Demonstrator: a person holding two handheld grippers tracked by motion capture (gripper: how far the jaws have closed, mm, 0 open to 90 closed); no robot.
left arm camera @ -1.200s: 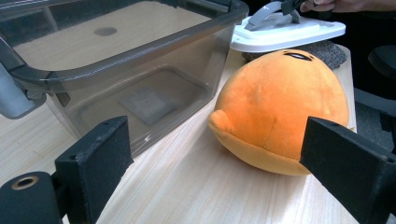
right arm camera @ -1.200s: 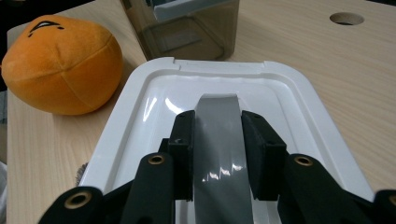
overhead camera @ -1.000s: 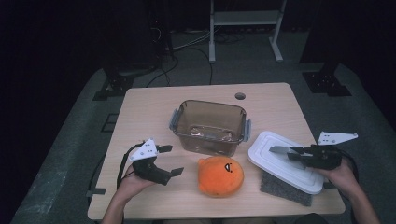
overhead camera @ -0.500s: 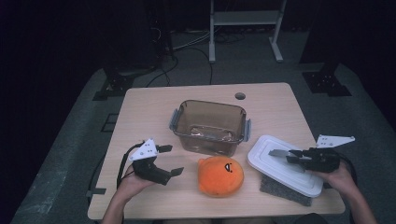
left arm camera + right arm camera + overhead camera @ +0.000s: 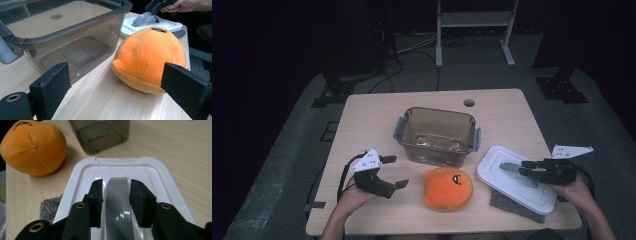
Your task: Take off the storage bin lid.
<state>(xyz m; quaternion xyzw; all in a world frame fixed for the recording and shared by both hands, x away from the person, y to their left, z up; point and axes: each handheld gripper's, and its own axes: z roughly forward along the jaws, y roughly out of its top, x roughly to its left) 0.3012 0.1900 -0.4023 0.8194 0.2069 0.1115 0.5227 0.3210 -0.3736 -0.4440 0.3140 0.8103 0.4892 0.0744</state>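
An orange plush ball (image 5: pixel 448 187) with a small face lies near the table's front edge, just ahead of a clear brown-tinted container (image 5: pixel 437 134) that stands empty. My left gripper (image 5: pixel 398 171) is open to the plush's left, and the plush (image 5: pixel 150 62) sits ahead between its spread jaws without touching them. A white lid (image 5: pixel 512 181) rests at the front right. My right gripper (image 5: pixel 524 171) is over it, jaws closed against both sides of the lid's grey handle (image 5: pixel 117 195).
A grey felt pad (image 5: pixel 512 206) lies under the lid's near edge. The table (image 5: pixel 372 120) has a cable hole (image 5: pixel 469 103) at its far side. A metal stand (image 5: pixel 472 30) and cables are on the dark floor beyond.
My right gripper has shifted slightly toward the front edge over the lid. The left gripper, plush and container have not moved.
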